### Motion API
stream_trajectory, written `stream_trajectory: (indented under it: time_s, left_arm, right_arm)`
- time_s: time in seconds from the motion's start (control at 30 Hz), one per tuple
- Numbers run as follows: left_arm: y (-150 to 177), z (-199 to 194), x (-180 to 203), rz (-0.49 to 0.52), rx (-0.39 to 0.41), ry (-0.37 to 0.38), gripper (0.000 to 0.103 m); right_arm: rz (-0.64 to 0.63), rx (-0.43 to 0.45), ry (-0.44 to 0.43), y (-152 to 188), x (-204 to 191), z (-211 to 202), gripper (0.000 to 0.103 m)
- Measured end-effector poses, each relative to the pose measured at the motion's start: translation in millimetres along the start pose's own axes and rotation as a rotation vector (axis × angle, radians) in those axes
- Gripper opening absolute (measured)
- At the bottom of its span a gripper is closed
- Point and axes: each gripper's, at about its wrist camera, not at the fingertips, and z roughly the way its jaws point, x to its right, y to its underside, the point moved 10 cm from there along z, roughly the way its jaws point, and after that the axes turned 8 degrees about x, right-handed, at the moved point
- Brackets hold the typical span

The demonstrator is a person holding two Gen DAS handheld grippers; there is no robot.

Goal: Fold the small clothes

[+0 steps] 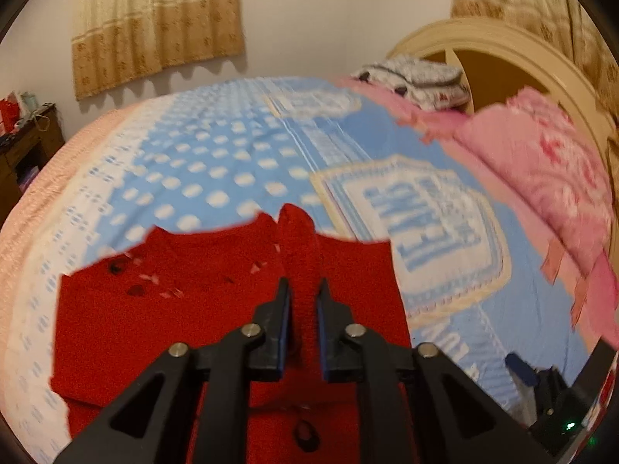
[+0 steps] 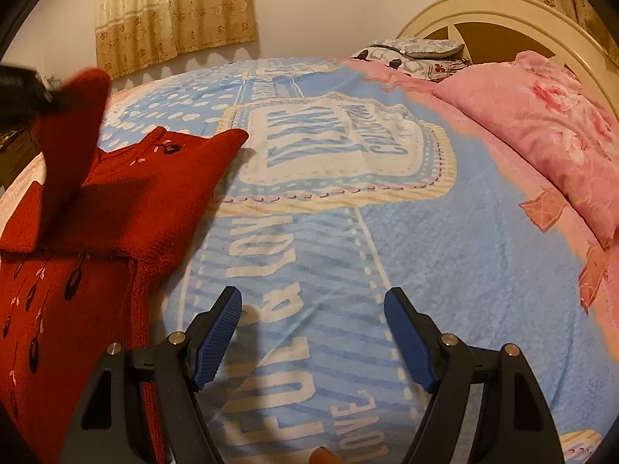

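A small red knitted sweater [image 1: 162, 321] with dark embroidered leaves lies partly folded on the blue bedspread [image 1: 232, 162]. My left gripper [image 1: 304, 290] is shut on a red sleeve [image 1: 300, 247] and holds it up over the sweater. In the right wrist view the sweater [image 2: 127, 201] lies at the left, and the left gripper [image 2: 23, 91] shows at the upper left with the lifted sleeve [image 2: 73, 127] hanging from it. My right gripper [image 2: 313, 301] is open and empty above the bedspread [image 2: 348, 232], to the right of the sweater.
A pink quilt [image 2: 549, 131] is bunched along the right side of the bed. A patterned pillow [image 2: 410, 54] lies by the cream headboard [image 2: 503, 11]. A dark cabinet [image 1: 23, 147] stands left of the bed. Curtains hang on the wall.
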Motion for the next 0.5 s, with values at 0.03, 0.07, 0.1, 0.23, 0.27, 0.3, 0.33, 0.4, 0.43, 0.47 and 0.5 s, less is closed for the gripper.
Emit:
stream_trajectory:
  time_s: [0.03, 0.07, 0.1, 0.23, 0.27, 0.3, 0.33, 0.4, 0.43, 0.47, 0.5]
  left_arm:
    - [4.8, 0.0, 5.7, 0.017, -0.009, 0.009, 0.021]
    - [7.6, -2.7, 10.7, 0.036, -0.009, 0.023, 0.027]
    - [8.2, -7.7, 14.3, 0.059, 0.000, 0.039, 0.036]
    - [7.4, -35.5, -3.3, 0.122, 0.080, 0.007, 0.068]
    - [8.8, -41.6, -16.4, 0.128, 0.090, -0.012, 0.068]
    - [10.8, -45.3, -29.2, 0.132, 0.093, -0.035, 0.068]
    - [14.0, -49.9, -51.5, 0.134, 0.097, -0.081, 0.069]
    - [20.1, -50.9, -88.9, 0.130, 0.094, -0.169, 0.075]
    - [25.5, -52.9, -117.7, 0.118, 0.088, -0.223, 0.076]
    - [31.2, -52.8, -141.2, 0.101, 0.076, -0.265, 0.077]
    - [35.3, -52.8, -158.7, 0.089, 0.066, -0.302, 0.077]
  right_arm:
    - [0.001, 0.003, -0.002, 0.1, 0.8, 0.0, 0.077]
    - [0.001, 0.006, -0.005, -0.5, 1.7, -0.1, 0.077]
    - [0.004, 0.015, -0.010, -1.8, 3.1, -0.8, 0.077]
    - [0.032, 0.056, -0.024, -9.4, 8.3, -4.6, 0.077]
    - [0.041, 0.068, -0.031, -11.7, 9.1, -6.3, 0.077]
    - [0.047, 0.079, -0.040, -13.4, 8.6, -8.5, 0.077]
    - [0.050, 0.088, -0.050, -15.6, 6.9, -9.8, 0.077]
    - [0.052, 0.104, -0.074, -18.3, 1.4, -14.2, 0.076]
    - [0.058, 0.107, -0.102, -20.8, -3.4, -16.9, 0.076]
    - [0.067, 0.108, -0.123, -23.5, -7.3, -19.6, 0.076]
    - [0.074, 0.109, -0.146, -27.6, -12.8, -22.3, 0.076]
